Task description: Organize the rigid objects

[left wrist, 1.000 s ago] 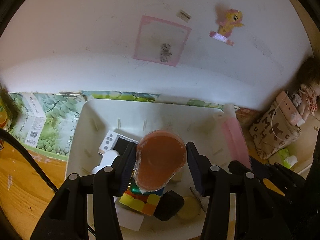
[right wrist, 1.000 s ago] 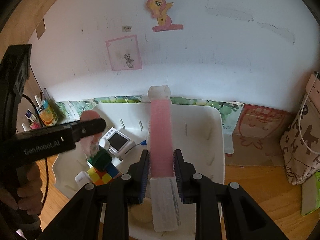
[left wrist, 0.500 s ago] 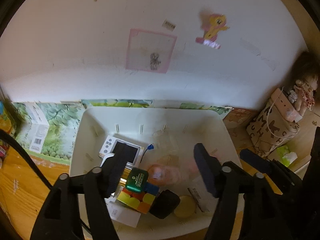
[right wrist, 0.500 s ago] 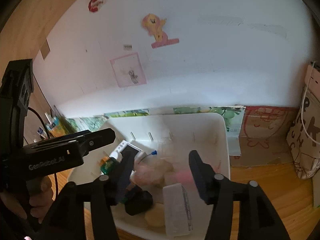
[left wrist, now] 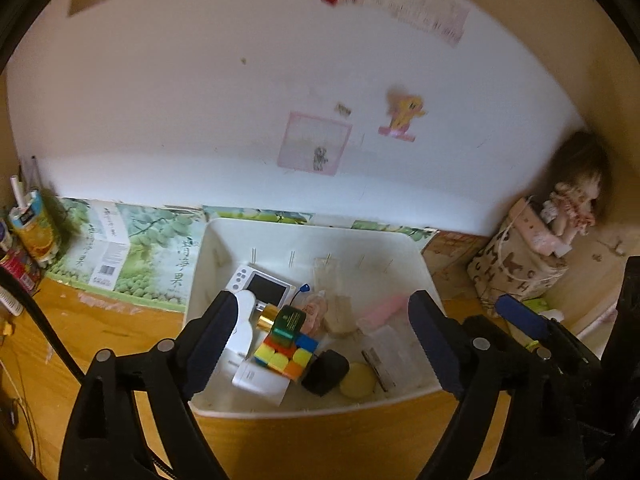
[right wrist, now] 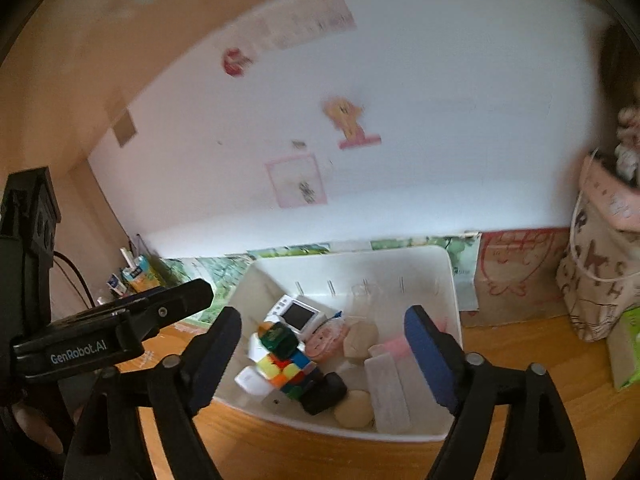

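Observation:
A white bin (left wrist: 404,240) (right wrist: 448,276) stands on the wooden desk against the wall. It holds a colourful puzzle cube (left wrist: 286,354) (right wrist: 286,372), a green box (left wrist: 289,321), a white device with a screen (left wrist: 262,286) (right wrist: 296,314), a small pink bottle (left wrist: 314,310), a pink flat stick (left wrist: 384,306) (right wrist: 394,346), a white block (right wrist: 390,388), a black lump (left wrist: 325,372) and a yellow disc (left wrist: 358,376). My left gripper (left wrist: 318,344) is open and empty above the bin's near edge. My right gripper (right wrist: 324,354) is open and empty, raised above the bin.
A patterned bag (left wrist: 516,272) (right wrist: 600,264) with a doll stands at the right. A green printed carton (left wrist: 120,248) lies left of the bin. A juice carton (left wrist: 34,226) stands far left. The left gripper's body (right wrist: 112,340) shows in the right wrist view.
Both grippers opened and let go: the pink bottle and the pink stick now lie in the bin. Both grippers then pulled back and up from the bin.

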Demonstrator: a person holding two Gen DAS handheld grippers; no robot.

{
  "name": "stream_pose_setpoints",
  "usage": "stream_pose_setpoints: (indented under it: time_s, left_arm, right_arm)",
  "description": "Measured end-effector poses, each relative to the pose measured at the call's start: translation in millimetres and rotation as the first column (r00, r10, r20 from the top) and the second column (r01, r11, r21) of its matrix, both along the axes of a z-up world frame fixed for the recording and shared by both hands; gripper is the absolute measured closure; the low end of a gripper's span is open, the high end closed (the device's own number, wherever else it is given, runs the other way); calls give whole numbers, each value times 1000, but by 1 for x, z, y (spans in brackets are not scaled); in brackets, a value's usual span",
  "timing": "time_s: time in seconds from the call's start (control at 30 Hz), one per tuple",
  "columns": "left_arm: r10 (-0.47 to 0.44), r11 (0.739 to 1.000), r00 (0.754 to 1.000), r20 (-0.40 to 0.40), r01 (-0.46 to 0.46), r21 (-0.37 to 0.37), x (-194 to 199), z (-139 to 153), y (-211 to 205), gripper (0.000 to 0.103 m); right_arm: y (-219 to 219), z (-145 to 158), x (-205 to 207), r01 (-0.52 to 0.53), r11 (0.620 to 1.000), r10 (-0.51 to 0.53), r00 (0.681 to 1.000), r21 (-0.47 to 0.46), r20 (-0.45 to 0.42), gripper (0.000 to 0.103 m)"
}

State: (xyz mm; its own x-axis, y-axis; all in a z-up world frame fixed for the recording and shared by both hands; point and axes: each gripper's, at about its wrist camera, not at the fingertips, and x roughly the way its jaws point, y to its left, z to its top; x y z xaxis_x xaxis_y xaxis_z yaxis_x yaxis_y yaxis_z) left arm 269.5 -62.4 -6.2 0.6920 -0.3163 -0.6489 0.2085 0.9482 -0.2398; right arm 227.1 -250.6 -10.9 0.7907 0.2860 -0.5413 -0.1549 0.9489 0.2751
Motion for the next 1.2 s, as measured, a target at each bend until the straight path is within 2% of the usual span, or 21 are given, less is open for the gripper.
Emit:
stream_pose_setpoints:
  time_s: [0.07, 0.17, 0.33, 0.5, 0.6, 0.77, 0.87, 0.97, 1.07, 1.2]
  left_arm:
    - [3, 1000, 1000, 14, -3, -6, -15, 6, 6, 12]
    - [2, 1000, 1000, 25, -1, -19, -41, 11, 18, 12]
    - [-16, 1000, 1000, -1, 16, -20, -75, 7, 34, 12]
    - [21, 999, 997, -81, -24, -37, -110, -11, 51, 12]
    - [29, 998, 989, -145, -38, -58, -128, -27, 60, 12]
    - [60, 997, 975, -216, -68, -34, -154, -52, 74, 12]
    - [66, 997, 967, -245, -75, -26, -168, -60, 80, 12]
    - [48, 999, 964, -260, -50, 1, -181, -56, 79, 12]
    - [32, 999, 970, -241, -22, 43, -191, -45, 75, 12]
    - [21, 998, 977, -210, -6, 69, -205, -29, 64, 1]
  right_arm:
    - [3, 9, -18, 5, 1000, -5, 1000, 4, 21, 13]
    - [6, 17, -40, 30, 1000, -30, 999, 8, 29, 1]
    - [10, 20, -71, 60, 997, -59, 998, 44, -17, 1]
    - [24, 1, -101, 88, 996, -86, 991, 14, -101, 1]
    - [36, -20, -119, 88, 996, -85, 977, 6, -198, 1]
    - [55, -46, -151, 97, 995, -103, 951, -36, -291, 1]
    - [63, -50, -172, 106, 992, -122, 941, -68, -314, 1]
    - [66, -45, -192, 108, 992, -125, 934, -71, -334, 1]
    - [68, -32, -207, 101, 992, -120, 936, -74, -331, 1]
    - [72, -12, -215, 77, 992, -107, 939, -104, -326, 1]
